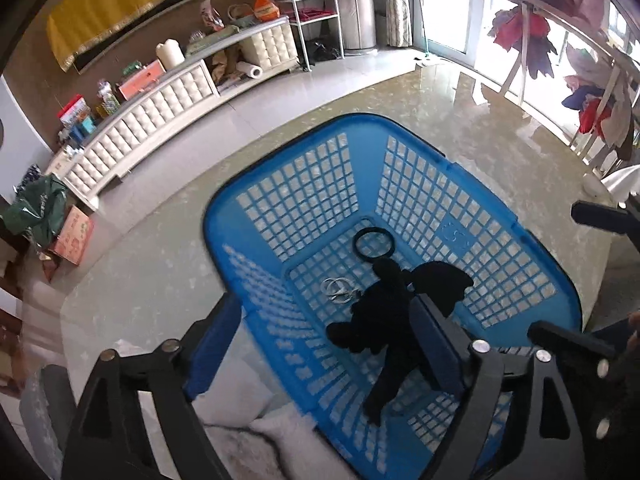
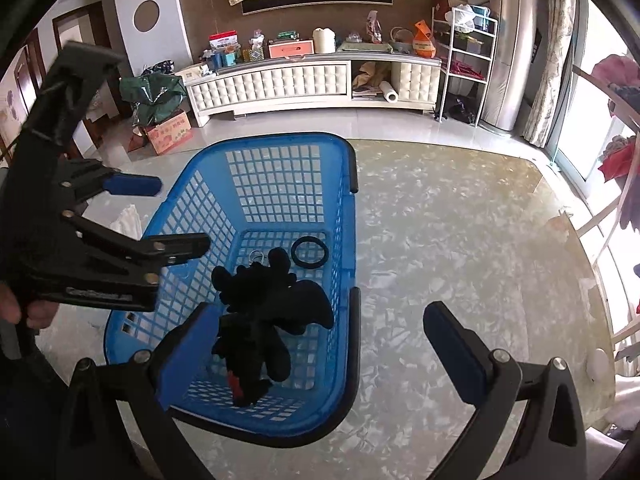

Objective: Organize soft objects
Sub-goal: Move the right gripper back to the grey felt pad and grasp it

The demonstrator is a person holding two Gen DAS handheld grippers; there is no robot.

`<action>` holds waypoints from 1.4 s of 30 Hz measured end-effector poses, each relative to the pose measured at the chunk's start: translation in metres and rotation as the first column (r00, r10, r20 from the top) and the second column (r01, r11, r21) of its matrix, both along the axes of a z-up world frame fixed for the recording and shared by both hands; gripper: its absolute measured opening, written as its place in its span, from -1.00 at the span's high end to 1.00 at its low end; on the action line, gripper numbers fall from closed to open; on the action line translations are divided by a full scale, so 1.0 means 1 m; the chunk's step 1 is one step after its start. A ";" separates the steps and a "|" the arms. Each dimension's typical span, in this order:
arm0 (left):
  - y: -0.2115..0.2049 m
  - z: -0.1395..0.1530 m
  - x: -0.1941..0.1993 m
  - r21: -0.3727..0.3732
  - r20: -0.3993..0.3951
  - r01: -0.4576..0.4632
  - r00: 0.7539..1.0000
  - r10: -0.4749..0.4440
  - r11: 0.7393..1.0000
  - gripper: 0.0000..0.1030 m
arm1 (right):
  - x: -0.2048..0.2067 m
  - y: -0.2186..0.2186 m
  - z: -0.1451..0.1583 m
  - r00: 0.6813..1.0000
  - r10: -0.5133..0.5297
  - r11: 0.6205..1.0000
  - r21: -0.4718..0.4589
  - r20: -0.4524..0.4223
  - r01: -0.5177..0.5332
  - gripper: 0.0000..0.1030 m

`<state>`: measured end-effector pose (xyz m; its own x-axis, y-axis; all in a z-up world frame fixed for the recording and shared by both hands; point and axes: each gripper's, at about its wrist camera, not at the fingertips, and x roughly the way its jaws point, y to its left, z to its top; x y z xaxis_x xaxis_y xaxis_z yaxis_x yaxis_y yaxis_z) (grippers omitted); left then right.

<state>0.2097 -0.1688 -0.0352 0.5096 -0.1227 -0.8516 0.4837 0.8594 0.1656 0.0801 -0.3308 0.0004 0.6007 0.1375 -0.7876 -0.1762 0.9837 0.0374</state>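
Note:
A blue plastic laundry basket (image 1: 248, 188) (image 2: 260, 140) stands on a marbled tabletop. A black plush toy (image 1: 380, 320) (image 2: 260, 312) with a red spot at one end lies on the basket floor, free of both grippers. A black ring (image 1: 375, 243) (image 2: 310, 252) and small metal key rings (image 1: 336, 290) (image 2: 256, 256) lie beside it. My left gripper (image 1: 326, 344) (image 2: 168, 216) hangs over the basket's left side, open and empty. My right gripper (image 2: 320, 348) (image 1: 580, 276) is open and empty, straddling the basket's near right rim.
The marbled tabletop (image 2: 460, 240) stretches to the right of the basket. A white fluffy cloth (image 1: 256, 440) lies at the basket's near left. Beyond the table are a white cabinet (image 2: 280, 80), a cardboard box (image 2: 170, 132) and a clothes rack (image 1: 560, 40).

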 end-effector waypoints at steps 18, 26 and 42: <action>0.087 0.043 -0.073 -0.113 0.122 0.067 0.991 -0.054 0.991 -1.00 | -0.012 0.044 0.013 1.000 0.000 0.999 0.044 0.018 -0.001 -0.99; 0.142 0.037 -0.087 -0.122 0.122 0.036 0.992 -0.021 0.992 -1.00 | -0.015 0.096 0.030 0.998 0.032 0.999 -0.012 0.052 -0.031 -0.99; 0.249 -0.002 -0.094 -0.102 0.058 -0.147 0.987 0.153 0.984 -1.00 | 0.002 0.205 0.008 0.970 0.237 0.971 -0.004 -0.063 -0.237 -0.99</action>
